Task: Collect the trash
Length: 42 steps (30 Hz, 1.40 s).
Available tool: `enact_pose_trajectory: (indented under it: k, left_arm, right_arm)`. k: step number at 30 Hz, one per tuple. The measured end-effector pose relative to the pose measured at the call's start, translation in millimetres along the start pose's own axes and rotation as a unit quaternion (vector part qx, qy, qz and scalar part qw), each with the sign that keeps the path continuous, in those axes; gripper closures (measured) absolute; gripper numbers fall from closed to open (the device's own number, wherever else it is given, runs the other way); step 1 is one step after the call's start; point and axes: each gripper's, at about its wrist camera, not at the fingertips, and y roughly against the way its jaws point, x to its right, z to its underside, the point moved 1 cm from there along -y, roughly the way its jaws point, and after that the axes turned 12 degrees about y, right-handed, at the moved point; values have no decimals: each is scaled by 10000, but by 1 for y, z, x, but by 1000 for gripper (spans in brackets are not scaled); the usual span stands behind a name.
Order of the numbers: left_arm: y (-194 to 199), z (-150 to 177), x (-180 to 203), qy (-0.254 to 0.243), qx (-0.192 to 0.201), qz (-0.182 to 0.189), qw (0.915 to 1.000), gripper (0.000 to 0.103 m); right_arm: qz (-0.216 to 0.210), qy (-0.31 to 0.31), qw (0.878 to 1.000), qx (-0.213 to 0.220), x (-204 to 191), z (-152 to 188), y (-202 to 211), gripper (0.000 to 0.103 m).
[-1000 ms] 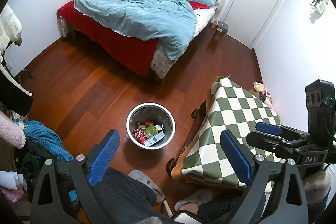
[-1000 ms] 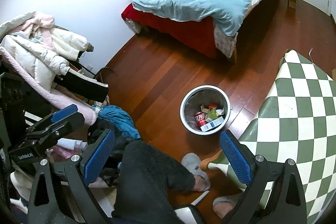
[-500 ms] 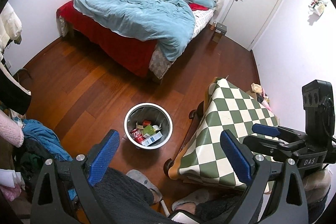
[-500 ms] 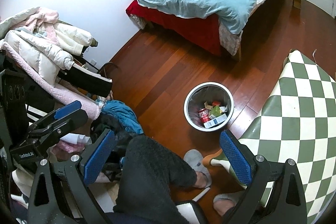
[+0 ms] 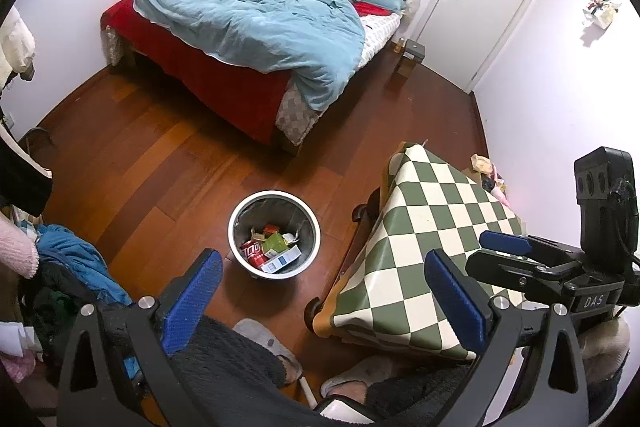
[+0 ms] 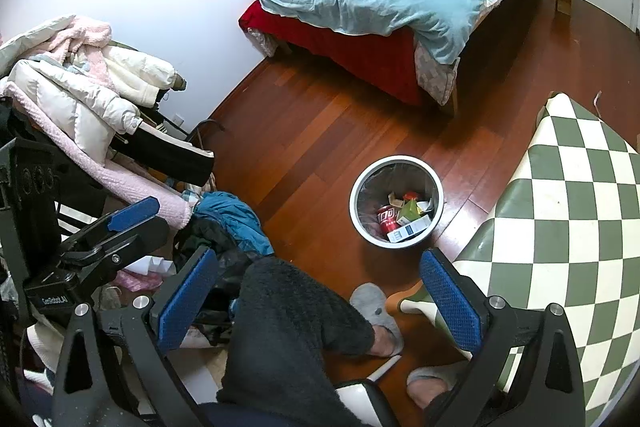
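Both views slightly higher and farther back than a second ago; bin sits a touch farther off. Left gripper (image 5: 320,291) and right gripper (image 6: 316,291): jaws wide apart, nothing held. Trash (image 5: 270,251), meaning red can, green carton and white box, already inside metal bin (image 5: 236,227) on floor, just left of checkered bench (image 5: 432,211). Bench top bare. Judged: collection looks finished, or next piece lies elsewhere.

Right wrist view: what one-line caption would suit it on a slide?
Open right gripper held above a metal trash bin holding a red can and cartons, beside a checkered table.
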Motion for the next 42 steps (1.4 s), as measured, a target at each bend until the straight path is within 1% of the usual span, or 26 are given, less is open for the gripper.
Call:
enact_pose_trajectory:
  k: [14,27,42]
  left_arm:
    - [0,-1,1,27,-81,110,9999,0]
    - [0,-3,1,30,-82,115,9999,0]
    - [5,-1,2,43,26,132,9999,0]
  right_arm:
    - [-18,77,10000,-23,-1,-2,8,0]
    - [-42,95,9999,-53,-5,-4,7,0]
    - [-22,92,9999,-64,-8,-5,4,0]
